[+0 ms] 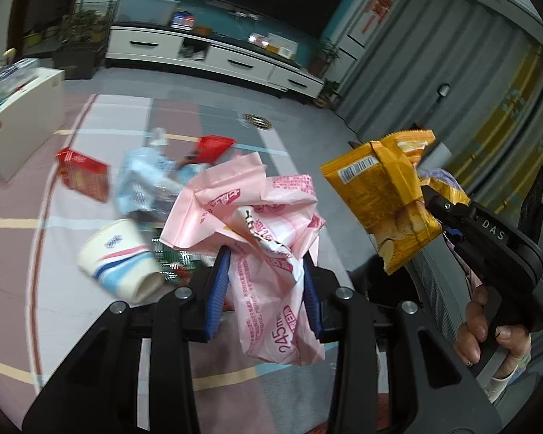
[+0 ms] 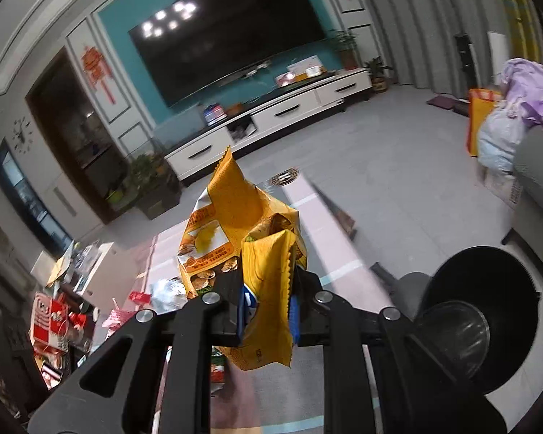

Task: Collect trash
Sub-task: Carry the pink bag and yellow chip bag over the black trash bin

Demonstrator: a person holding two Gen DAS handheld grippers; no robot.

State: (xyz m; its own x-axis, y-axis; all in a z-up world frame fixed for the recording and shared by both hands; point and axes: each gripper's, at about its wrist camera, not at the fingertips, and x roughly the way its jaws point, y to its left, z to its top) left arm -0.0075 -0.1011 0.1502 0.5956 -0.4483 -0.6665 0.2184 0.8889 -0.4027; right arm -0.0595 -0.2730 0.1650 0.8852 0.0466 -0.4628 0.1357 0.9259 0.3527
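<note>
My left gripper [image 1: 268, 271] is shut on a crumpled pink plastic wrapper [image 1: 257, 224] and holds it above the rug. My right gripper [image 2: 268, 303] is shut on a yellow snack bag [image 2: 242, 246]; the same bag [image 1: 383, 195] shows in the left wrist view, held up at the right. On the rug beyond lie a paper cup [image 1: 119, 260] on its side, a red box [image 1: 83, 177], a light blue wrapper [image 1: 144, 184] and a red packet [image 1: 210, 148]. A black bin [image 2: 485, 322] stands low right of my right gripper.
A white TV cabinet [image 1: 213, 58] runs along the far wall under a big screen. A white side table [image 1: 18, 123] stands at the left. Grey curtains and a sofa [image 2: 539, 177] with bags are at the right. A floor drain [image 1: 259, 121] is beyond the rug.
</note>
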